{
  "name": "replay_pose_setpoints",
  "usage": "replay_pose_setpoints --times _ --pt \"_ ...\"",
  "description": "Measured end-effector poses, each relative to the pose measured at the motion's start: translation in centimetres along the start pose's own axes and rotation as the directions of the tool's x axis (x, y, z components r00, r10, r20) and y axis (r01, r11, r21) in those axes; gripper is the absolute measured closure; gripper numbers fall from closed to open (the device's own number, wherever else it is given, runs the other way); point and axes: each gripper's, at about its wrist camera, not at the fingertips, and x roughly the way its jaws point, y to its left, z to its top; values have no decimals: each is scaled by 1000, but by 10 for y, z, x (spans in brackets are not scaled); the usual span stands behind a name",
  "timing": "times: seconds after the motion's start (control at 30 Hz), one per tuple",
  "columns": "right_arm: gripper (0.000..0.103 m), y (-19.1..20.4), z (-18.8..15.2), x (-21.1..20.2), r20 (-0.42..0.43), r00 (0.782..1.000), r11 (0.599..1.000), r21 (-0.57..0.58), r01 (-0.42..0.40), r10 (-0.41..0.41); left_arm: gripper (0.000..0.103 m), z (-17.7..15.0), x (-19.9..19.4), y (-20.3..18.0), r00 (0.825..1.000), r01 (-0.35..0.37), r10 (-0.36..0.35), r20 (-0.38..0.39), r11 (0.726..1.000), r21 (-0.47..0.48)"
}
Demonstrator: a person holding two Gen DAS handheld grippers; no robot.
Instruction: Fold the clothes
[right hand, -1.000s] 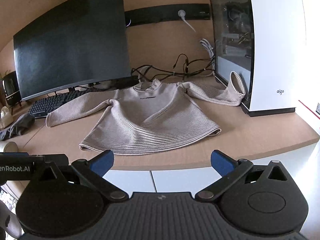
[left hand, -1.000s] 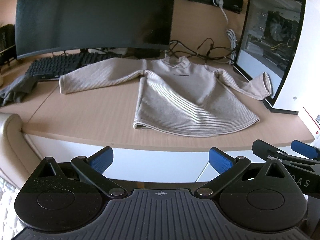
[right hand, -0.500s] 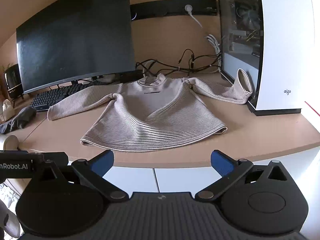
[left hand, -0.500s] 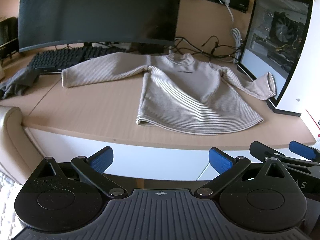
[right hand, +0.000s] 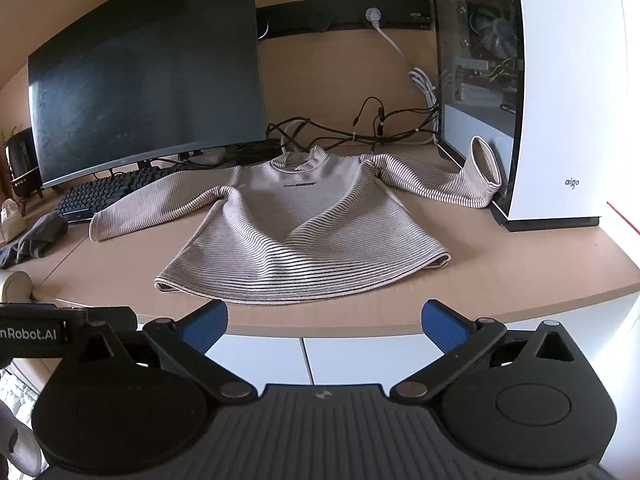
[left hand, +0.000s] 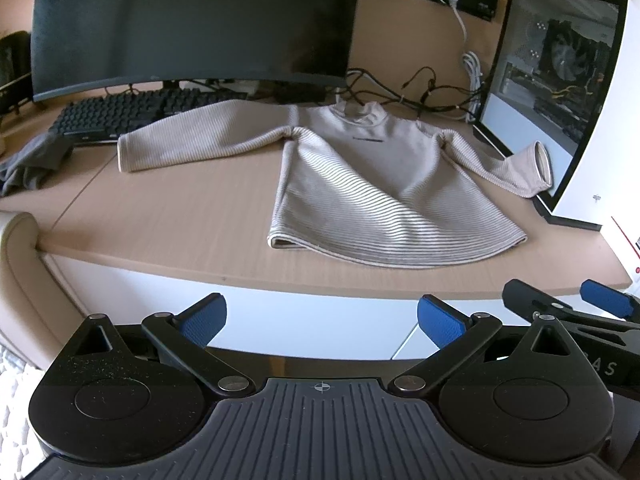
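A beige ribbed sweater (left hand: 372, 188) lies spread face up on the wooden desk (left hand: 172, 220), hem toward me, sleeves out to both sides; it also shows in the right wrist view (right hand: 296, 236). Its right cuff (right hand: 486, 168) leans against the white PC case. My left gripper (left hand: 322, 316) is open and empty, in front of the desk edge, short of the hem. My right gripper (right hand: 324, 322) is open and empty, also just before the desk edge; its fingers show at the right of the left wrist view (left hand: 606, 304).
A dark monitor (left hand: 192, 20) and black keyboard (left hand: 120, 116) stand behind the left sleeve. A white PC case (right hand: 560, 92) stands at the right. Cables (right hand: 360, 128) lie behind the collar. A grey cloth (left hand: 32, 164) lies at the desk's left. A beige chair arm (left hand: 20, 264) is lower left.
Both grippers have moved closer to the desk and slightly up; the sweater looks larger. Both stay open. The sweater has not moved.
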Motion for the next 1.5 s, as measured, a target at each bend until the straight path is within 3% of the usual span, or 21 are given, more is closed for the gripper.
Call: replay_pose_setpoints --times 1.5 --pt "0 3 3 9 -7 1000 1000 -11 9 -10 0 4 10 9 1000 10 -10 -20 1000 17"
